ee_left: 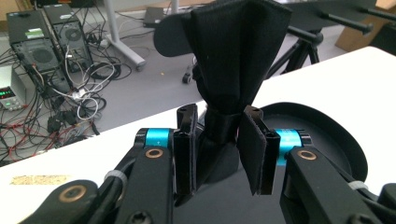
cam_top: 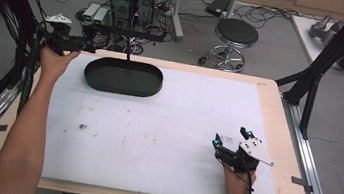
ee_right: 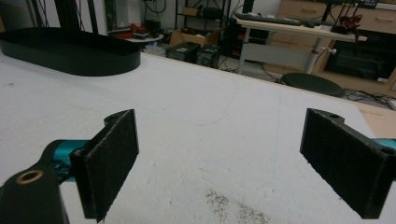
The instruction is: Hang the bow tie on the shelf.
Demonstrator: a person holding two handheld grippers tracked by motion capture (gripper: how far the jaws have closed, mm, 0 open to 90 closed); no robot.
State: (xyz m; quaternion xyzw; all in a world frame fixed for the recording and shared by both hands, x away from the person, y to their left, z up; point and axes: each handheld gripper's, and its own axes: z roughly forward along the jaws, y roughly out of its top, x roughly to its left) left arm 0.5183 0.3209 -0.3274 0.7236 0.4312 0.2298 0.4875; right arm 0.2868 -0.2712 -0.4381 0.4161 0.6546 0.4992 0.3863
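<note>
While I watch from the high view, the cloth hides behind my hand.
Left gripper (ee_left: pixel 219 140): jaws clenched on a black fabric bundle (ee_left: pixel 233 60) — above the black oval tray (cam_top: pixel 123 77).
Right gripper (ee_right: pixel 219 163): jaws released wide — over the white foam mat (ee_right: pixel 210 116), holding nothing.

The high view looks down and forward over the white foam-covered tabletop (cam_top: pixel 155 135); both gripper views sit low and close — all share the black oval plastic tray (cam_top: pixel 123 77).
</note>
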